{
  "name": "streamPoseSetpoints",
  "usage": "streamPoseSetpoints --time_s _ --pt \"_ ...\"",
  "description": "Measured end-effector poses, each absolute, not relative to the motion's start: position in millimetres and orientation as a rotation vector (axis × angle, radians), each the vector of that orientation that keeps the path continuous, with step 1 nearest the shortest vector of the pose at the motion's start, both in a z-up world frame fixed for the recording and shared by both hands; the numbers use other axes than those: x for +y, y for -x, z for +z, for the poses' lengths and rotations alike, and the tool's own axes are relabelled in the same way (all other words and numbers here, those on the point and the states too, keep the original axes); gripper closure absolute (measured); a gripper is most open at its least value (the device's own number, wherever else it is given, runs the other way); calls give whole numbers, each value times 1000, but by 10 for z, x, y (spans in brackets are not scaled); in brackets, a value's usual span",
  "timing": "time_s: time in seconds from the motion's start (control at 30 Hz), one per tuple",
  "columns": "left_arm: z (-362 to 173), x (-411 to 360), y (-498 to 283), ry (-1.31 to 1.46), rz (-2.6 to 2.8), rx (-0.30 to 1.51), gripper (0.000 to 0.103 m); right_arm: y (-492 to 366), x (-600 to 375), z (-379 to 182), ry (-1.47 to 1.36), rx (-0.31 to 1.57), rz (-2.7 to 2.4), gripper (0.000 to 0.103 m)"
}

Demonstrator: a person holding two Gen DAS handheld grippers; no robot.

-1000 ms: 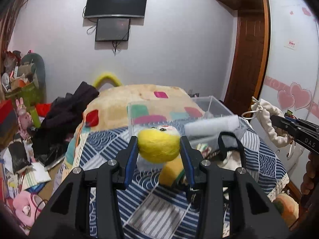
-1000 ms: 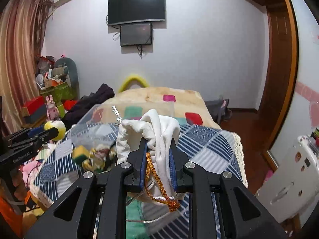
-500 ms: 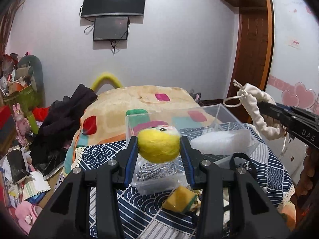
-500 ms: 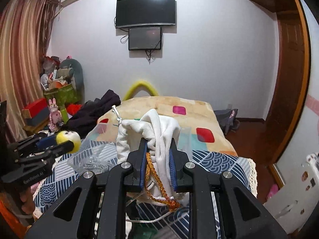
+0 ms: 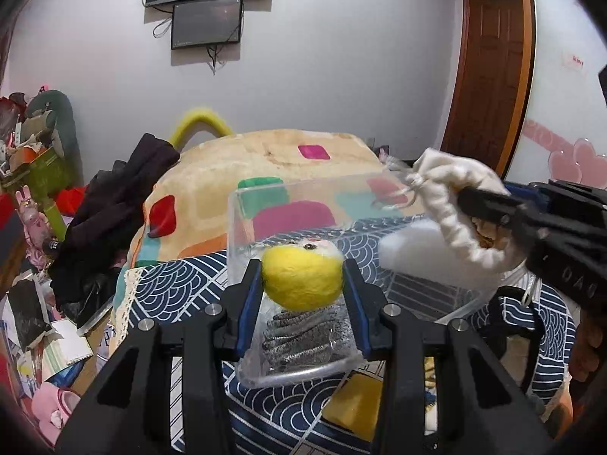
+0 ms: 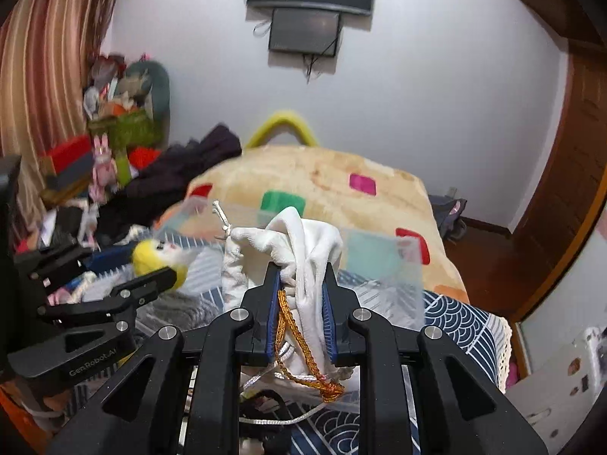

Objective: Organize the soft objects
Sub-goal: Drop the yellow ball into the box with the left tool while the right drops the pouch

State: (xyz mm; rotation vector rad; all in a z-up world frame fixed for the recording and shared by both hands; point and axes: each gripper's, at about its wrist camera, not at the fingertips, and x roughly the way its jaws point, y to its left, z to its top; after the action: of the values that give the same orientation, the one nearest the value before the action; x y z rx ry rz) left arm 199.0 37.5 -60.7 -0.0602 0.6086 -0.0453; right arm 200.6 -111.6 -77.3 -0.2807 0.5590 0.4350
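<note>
My left gripper (image 5: 302, 278) is shut on a yellow plush toy (image 5: 301, 280) with a white face, held over the near end of a clear plastic box (image 5: 242, 235). A steel scourer (image 5: 299, 335) lies in that box below the toy. My right gripper (image 6: 301, 284) is shut on a white drawstring pouch (image 6: 303, 242) with an orange cord (image 6: 303, 352), held above the same box (image 6: 406, 276). The pouch (image 5: 455, 204) and right gripper (image 5: 489, 204) also show at the right of the left wrist view; the toy (image 6: 151, 258) and left gripper (image 6: 159, 271) show at the left of the right wrist view.
The box stands on a blue patterned cloth (image 5: 170, 288) over a bed with a beige blanket (image 5: 273, 159). A yellow sponge (image 5: 356, 405) and a black strap (image 5: 519, 303) lie near the box. Dark clothes (image 5: 114, 212) pile on the left. Clutter covers the floor at left (image 5: 34, 326).
Both grippers have moved forward toward the clear box, each still holding its object. The right gripper with the pouch has swung in closer to the left gripper, over the box.
</note>
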Motion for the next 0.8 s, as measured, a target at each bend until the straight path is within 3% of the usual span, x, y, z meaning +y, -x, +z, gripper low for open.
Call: streamPoseSetpoints --time_s 0.3,0.57,0.63,0.8 --pt "-742 323 -2122 47 -68 655 61 -2132 -994 -1013 379 679 456 82" --pt "-727 259 -2052 20 -66 647 48 -2067 -1160 -889 320 657 466 52" --pt "-688 265 -2007 23 -63 634 42 -2019 -1237 -825 286 638 473 38" --pt "-542 293 -1858 40 -63 600 27 -1886 -1340 -679 240 582 466 35"
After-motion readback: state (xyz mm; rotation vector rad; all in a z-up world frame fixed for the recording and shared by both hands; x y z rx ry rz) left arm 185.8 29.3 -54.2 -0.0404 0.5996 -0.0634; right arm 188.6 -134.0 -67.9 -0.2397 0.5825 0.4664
